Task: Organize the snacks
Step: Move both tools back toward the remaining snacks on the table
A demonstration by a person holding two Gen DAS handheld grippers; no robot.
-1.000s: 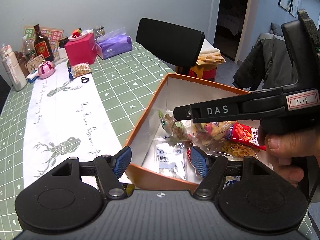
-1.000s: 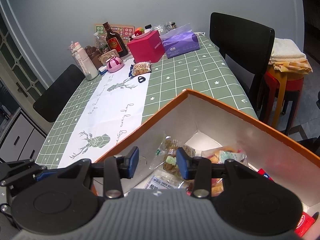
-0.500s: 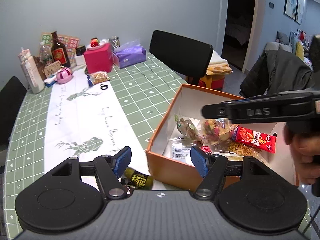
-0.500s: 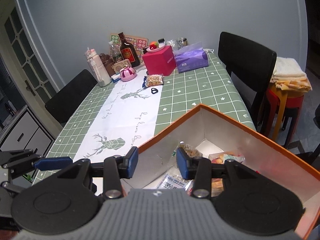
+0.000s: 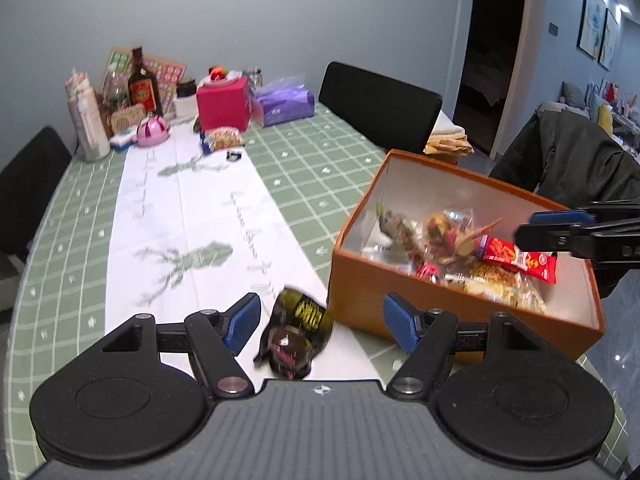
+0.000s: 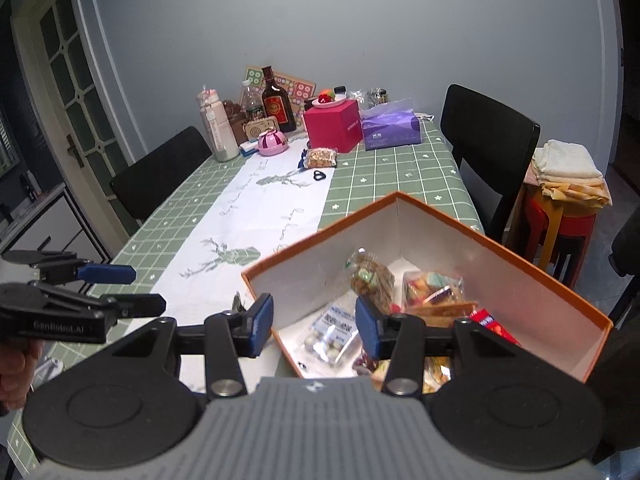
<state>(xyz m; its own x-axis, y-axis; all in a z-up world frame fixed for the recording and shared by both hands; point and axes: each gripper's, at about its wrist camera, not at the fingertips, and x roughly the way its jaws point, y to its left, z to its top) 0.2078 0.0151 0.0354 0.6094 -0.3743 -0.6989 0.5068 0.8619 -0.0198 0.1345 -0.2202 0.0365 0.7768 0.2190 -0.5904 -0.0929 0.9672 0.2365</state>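
At the counter's (image 5: 320,184) near edge, a dark snack packet (image 5: 296,332) lies on the white runner (image 5: 192,208) just beside the orange box (image 5: 360,288) of snacks. The left gripper (image 5: 320,320) hovers above it, fingers apart; the right gripper (image 6: 314,324) hangs over the box's corner, fingers apart, empty.

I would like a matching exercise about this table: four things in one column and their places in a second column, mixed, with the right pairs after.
Things:
1. dark snack packet
2. red snack packet
3. tissue pack
4. towels

Places:
A. on the stool beside the table
B. inside the orange box
C. at the far end of the table, beside the pink box
D. on the white runner, outside the box

Pairs: 1-D, 2-B, 3-C, 4-A
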